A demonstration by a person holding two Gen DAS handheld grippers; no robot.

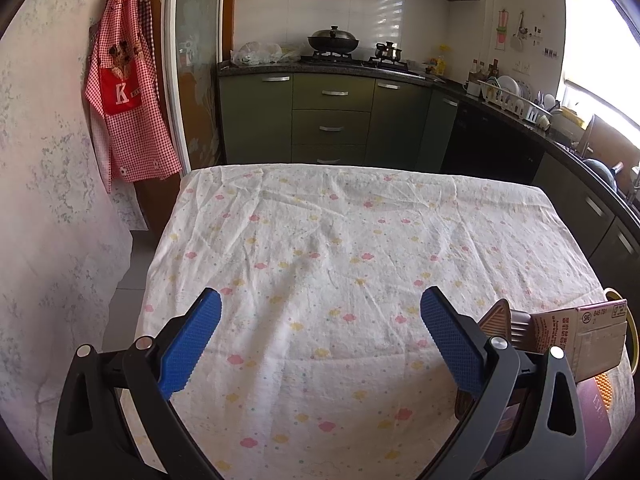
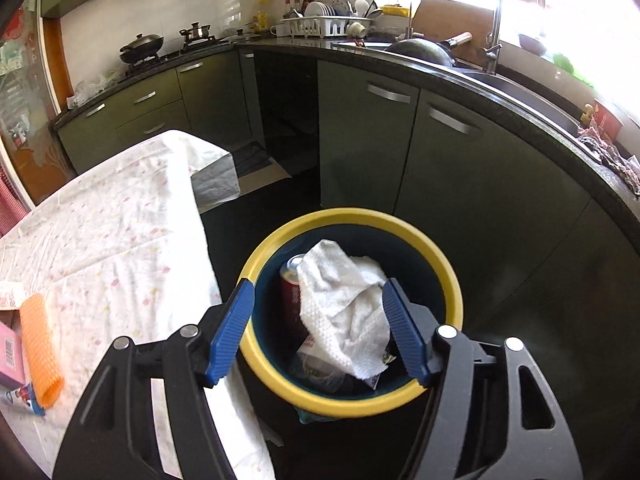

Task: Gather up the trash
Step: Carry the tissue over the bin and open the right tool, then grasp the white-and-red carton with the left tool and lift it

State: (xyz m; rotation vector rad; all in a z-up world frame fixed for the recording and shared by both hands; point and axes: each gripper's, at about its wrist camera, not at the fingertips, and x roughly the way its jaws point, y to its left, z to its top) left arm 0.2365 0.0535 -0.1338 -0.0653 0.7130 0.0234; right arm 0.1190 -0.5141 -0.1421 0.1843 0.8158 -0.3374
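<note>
Between the right gripper fingers, which stand wide apart w/ nothing in them, sits the yellow-rimmed bin on the floor just beside the table edge, prob parked there so trash goes straight off the tabletop & down. Inside: a crumpled white paper towel on top, a red drink can under it to the left, some wrappers at the bottom, too dark to name. Left gripper hovers low over the flowered tablecloth, fingers spread too, holding nothing. Near its right finger a brown drink carton lies on its side, w/ an orange foam sleeve & a pink box close by on the cloth, likely what's left to collect; I'd judge the task part done. Farther off, green cabinets, a lidded wok on the stove, dish rack by the sink
</note>
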